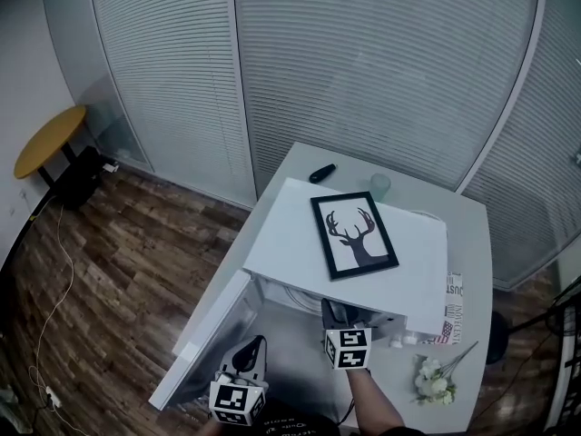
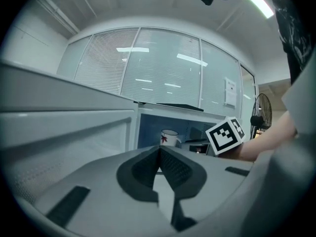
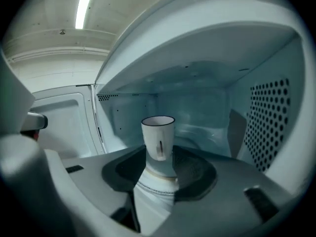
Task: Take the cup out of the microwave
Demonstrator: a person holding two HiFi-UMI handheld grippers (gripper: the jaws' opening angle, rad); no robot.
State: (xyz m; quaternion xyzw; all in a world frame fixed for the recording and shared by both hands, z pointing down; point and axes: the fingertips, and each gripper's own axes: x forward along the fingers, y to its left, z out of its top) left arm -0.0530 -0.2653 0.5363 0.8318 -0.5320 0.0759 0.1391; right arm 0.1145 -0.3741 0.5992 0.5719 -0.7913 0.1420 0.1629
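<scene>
A white cup with a dark rim and a handle facing me stands upright on the glass turntable inside the white microwave. The microwave's door hangs open to the left. My right gripper reaches into the cavity, open, with the cup's lower part just ahead between its fingers, which do not press on it. In the head view the right gripper is at the microwave's mouth. My left gripper is shut and empty, held back in front of the door; from it the cup shows a red leaf print.
A framed deer picture lies on top of the microwave. Behind it on the table stand a green glass and a small black object. White flowers lie at the front right. A perforated cavity wall is close on the right.
</scene>
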